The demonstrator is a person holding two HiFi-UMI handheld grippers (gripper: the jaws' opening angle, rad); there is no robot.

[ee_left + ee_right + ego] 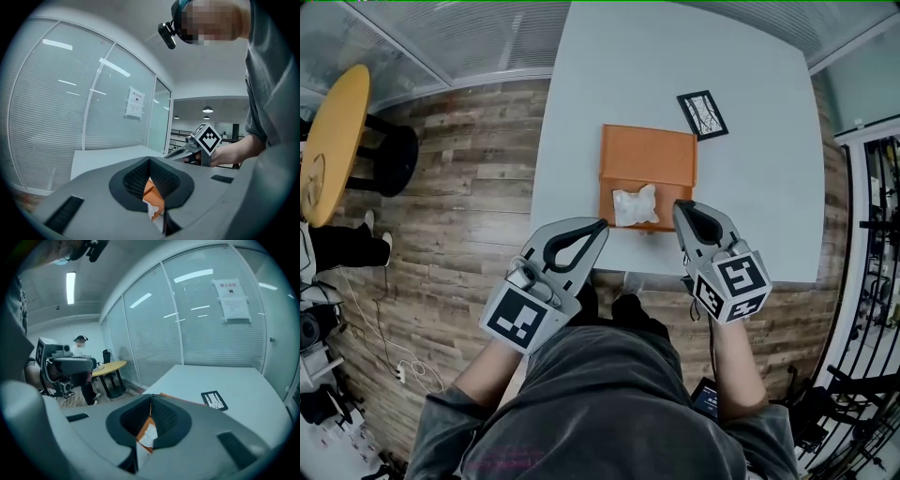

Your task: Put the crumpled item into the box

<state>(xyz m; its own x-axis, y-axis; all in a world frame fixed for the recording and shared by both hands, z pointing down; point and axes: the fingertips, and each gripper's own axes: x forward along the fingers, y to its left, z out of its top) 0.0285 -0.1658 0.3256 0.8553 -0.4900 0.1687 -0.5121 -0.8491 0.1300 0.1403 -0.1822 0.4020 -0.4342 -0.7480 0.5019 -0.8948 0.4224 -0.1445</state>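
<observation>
A pale grey table (769,206) stands on a wood-plank floor (469,187) in a room with glass walls and blinds (47,117); a yellow round table (333,141) stands off to the left. The crumpled paper (635,205) lies inside the flat orange box (647,155), against its near edge, a shapeless lump slightly wider across than deep. A black-framed card (702,114) lies beyond the box. The left gripper (598,225) and right gripper (679,208) hover at the near table edge, each with its jaws together and holding nothing.
</observation>
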